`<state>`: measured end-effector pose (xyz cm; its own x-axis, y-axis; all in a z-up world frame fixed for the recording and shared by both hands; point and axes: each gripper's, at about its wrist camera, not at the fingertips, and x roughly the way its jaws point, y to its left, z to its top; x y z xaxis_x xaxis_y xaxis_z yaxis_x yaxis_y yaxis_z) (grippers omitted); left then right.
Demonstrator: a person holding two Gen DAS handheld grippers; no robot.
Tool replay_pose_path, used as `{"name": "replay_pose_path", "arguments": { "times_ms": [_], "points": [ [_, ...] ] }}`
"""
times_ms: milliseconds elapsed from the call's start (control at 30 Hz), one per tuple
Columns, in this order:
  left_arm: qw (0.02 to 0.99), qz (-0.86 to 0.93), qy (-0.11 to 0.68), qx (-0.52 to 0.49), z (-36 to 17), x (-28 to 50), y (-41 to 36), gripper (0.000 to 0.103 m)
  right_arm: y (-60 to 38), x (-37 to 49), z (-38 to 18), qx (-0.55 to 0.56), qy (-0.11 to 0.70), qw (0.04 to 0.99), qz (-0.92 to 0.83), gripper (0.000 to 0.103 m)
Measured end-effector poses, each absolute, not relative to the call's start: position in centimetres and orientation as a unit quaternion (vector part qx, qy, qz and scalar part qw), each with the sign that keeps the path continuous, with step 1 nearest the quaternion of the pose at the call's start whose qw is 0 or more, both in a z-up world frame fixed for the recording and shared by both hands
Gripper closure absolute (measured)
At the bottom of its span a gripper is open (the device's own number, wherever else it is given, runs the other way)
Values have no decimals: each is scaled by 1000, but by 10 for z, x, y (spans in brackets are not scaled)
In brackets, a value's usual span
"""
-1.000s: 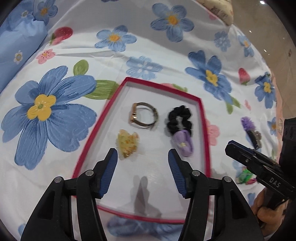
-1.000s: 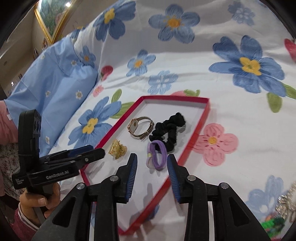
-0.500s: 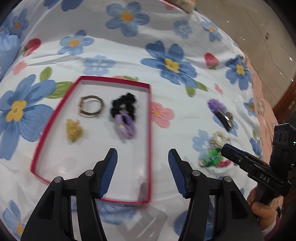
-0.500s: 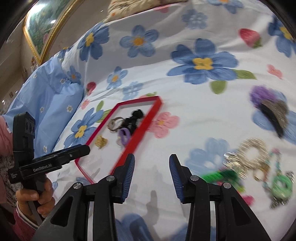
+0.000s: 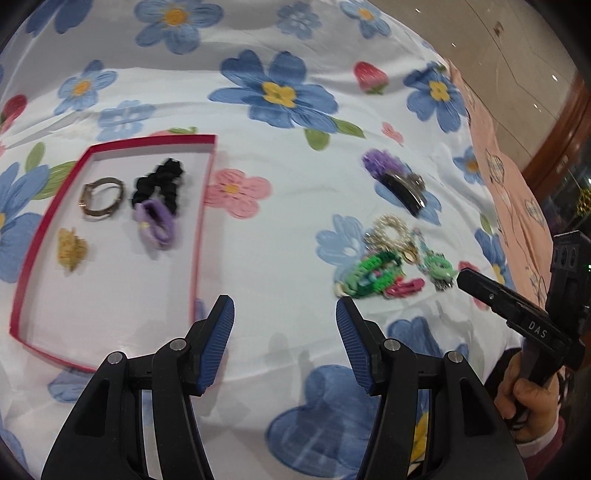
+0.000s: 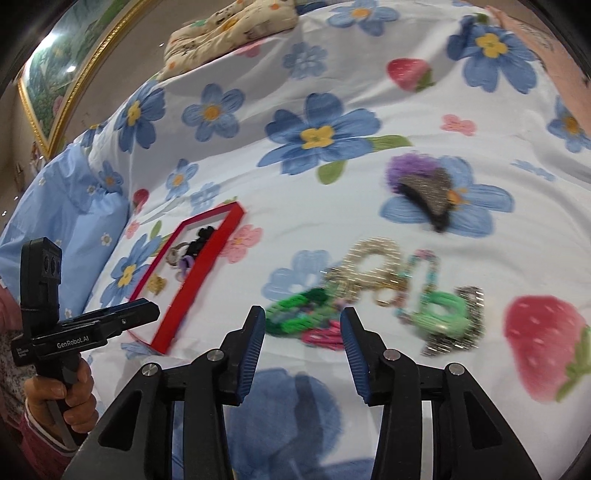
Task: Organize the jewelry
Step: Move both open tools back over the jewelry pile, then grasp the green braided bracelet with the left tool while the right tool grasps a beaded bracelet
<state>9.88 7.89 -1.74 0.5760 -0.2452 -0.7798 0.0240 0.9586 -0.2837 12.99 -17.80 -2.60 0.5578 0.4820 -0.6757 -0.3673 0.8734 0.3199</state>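
A red-rimmed tray (image 5: 202,221) (image 6: 207,262) lies on the flowered bedspread. It holds a watch (image 5: 100,197), a black scrunchie (image 5: 157,182), a purple hair tie (image 5: 157,221) and a yellow claw clip (image 5: 72,249). To its right lies a loose heap: green band (image 5: 373,275) (image 6: 295,314), pink clips (image 6: 325,338), gold chain (image 6: 369,266), green hair tie (image 6: 441,312) and a dark purple-tufted clip (image 5: 400,181) (image 6: 428,192). My left gripper (image 5: 285,317) is open and empty over bare cloth beside the tray. My right gripper (image 6: 303,321) hangs just short of the heap, jaws opening, nothing between them.
A blue pillow (image 6: 62,206) lies at the left and a patterned cushion (image 6: 229,26) at the far side of the bed. A pink cloth (image 5: 509,177) drapes the bed's right edge, with floor beyond. A hand (image 6: 62,398) holds the left tool.
Both grippers have swung right, from above the tray toward the loose heap. The right gripper's jaws have widened a little. The tray's contents have not moved.
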Motion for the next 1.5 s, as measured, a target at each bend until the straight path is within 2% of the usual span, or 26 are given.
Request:
{"name": "replay_pose_path", "arguments": {
  "times_ms": [433,1133,1200,1267,1333,1367,1433,1500],
  "points": [
    [868,-118,475,-79,-25,128,29,46,-239,153,-33,91,410,889,184,59],
    [836,-163,524,-5,-65,182,-20,47,-223,223,-68,55,470,864,170,61],
    [833,-170,527,-3,-69,184,-22,55,-219,229,-76,46,481,859,167,67],
    [831,-180,527,-10,-71,183,-22,68,-215,232,-81,34,484,859,162,72],
    [830,-188,525,-18,-71,182,-22,76,-214,232,-81,24,480,863,155,82],
    [830,-190,523,-21,-70,181,-22,83,-214,232,-80,23,479,864,155,96],
    [831,-190,522,-29,-69,181,-20,91,-215,231,-80,24,475,865,156,95],
    [834,-188,517,-43,-65,178,-13,93,-215,228,-77,25,468,869,160,95]
  ]
}}
